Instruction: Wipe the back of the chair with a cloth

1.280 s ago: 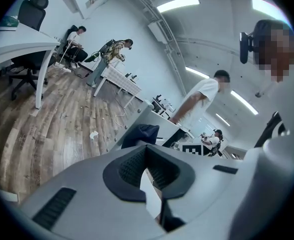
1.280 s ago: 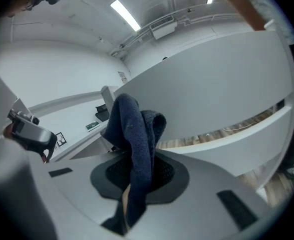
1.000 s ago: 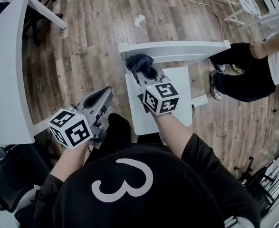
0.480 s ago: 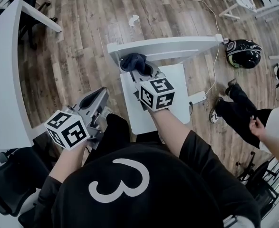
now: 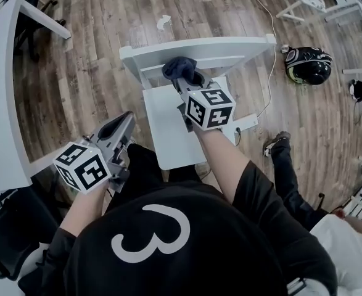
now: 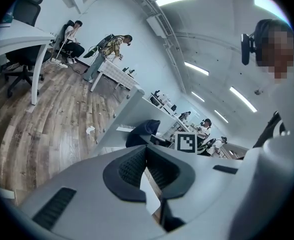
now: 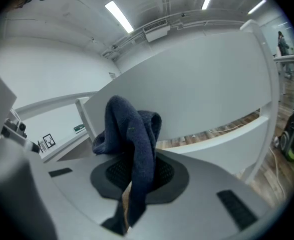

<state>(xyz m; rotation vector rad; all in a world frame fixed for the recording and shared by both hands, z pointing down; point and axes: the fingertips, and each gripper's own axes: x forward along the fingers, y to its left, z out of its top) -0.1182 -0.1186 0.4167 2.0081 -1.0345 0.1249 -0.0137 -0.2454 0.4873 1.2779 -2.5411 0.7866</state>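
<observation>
Jaws of your right gripper [image 5: 189,84] are clamped on the dark blue cloth [image 5: 179,68], which bunches at the top rail of the white chair back [image 5: 230,47], toward its left end and above the seat [image 5: 168,131]. You look to be in the wiping step itself, with most of the rail not yet covered. The next move calls for pressing the cloth flat and dragging it along toward the right end. Your left gripper [image 5: 116,128] hangs well apart from the chair, jaws together on nothing.

Right gripper [image 7: 136,181]: jaws clamped on the cloth.
Cloth [image 7: 132,134]: dark blue, bunched up, hanging over the pads.
Chair back [image 7: 207,79]: white panel, just behind the cloth.
Floor [image 7: 207,129]: wood showing below the panel.
</observation>
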